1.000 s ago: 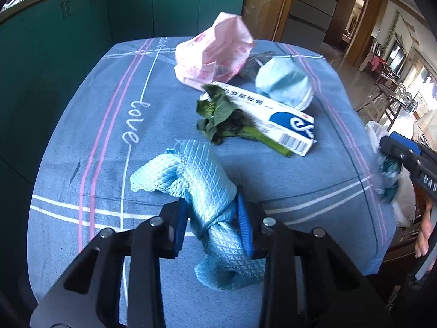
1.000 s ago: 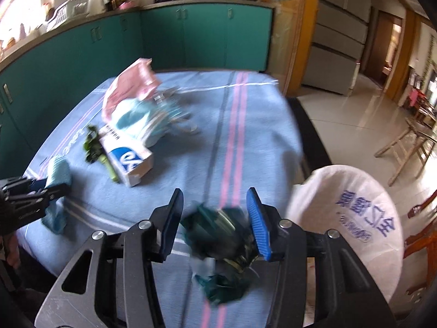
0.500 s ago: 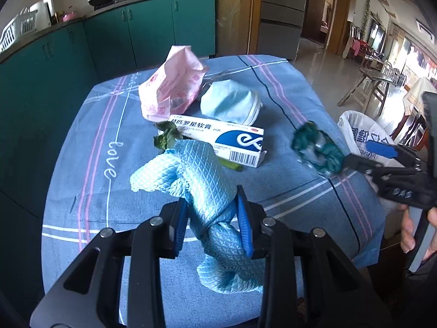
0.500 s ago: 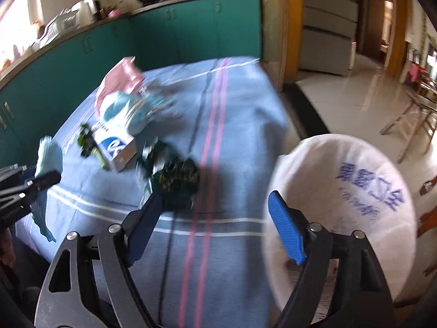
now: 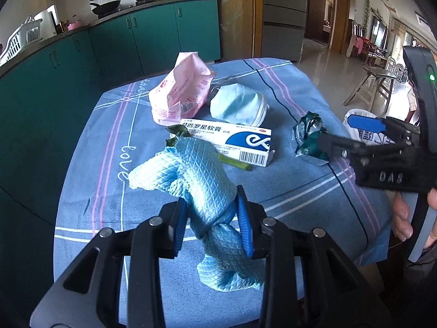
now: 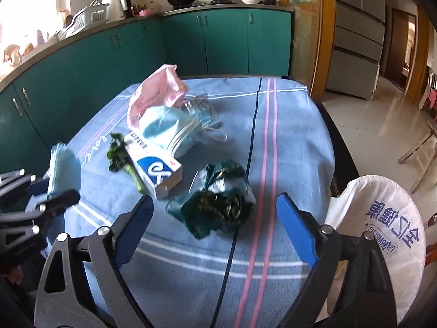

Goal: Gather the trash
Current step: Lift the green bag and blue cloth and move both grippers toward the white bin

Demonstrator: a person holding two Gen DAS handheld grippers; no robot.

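Between the wide-open right tool [image 6: 214, 228] lies the green wrapper [image 6: 218, 202]; left tool [image 5: 213, 225] clamps a blue cloth [image 5: 202, 175].

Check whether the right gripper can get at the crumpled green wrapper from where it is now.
Probably yes. The right gripper is open, and the green wrapper lies on the tablecloth just ahead between its fingers with nothing in between. The medicine box sits close on its left.
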